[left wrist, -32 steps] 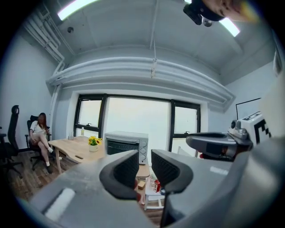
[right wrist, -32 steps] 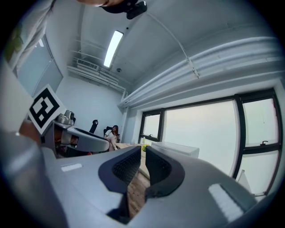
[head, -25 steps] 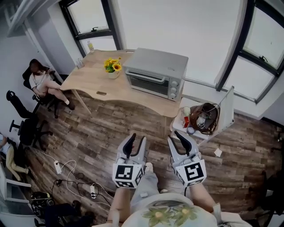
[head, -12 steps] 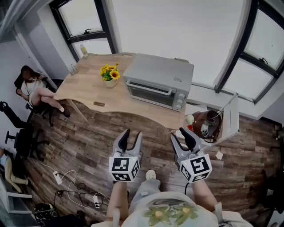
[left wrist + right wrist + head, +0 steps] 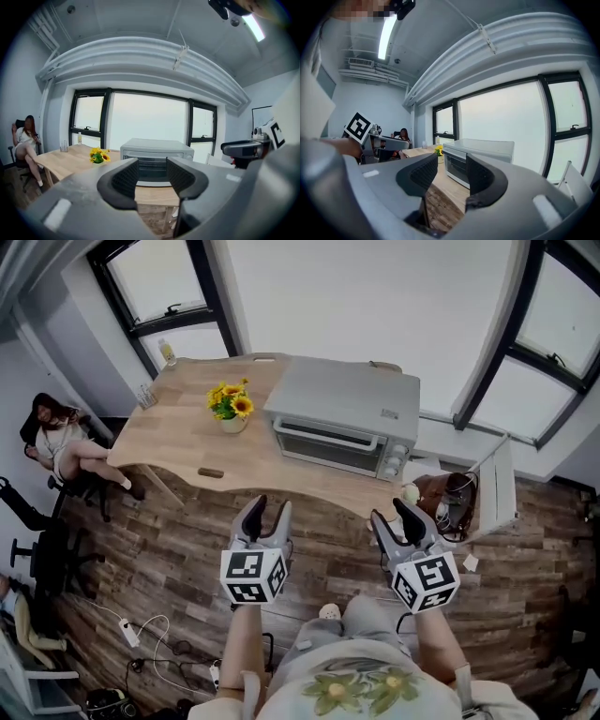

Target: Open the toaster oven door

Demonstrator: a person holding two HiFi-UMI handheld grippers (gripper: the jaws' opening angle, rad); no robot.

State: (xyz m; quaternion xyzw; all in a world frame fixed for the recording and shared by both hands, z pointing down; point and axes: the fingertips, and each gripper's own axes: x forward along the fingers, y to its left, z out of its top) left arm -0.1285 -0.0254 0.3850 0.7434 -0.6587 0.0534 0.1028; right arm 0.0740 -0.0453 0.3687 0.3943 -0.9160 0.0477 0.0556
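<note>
Wooden table point(image 5: 178, 432) carries the toaster oven point(image 5: 347, 413), well ahead of the left tool point(image 5: 269, 512).

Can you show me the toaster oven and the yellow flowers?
toaster oven point(image 5: 345, 397), head view, on its grey top.
yellow flowers point(image 5: 232, 403), head view, on the blossoms.

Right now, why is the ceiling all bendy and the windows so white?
Left gripper view: the wide lens bends the ceiling beams into arches; the windows are washed out white by daylight. Head view: sharp, the toaster oven evenly lit.
</note>
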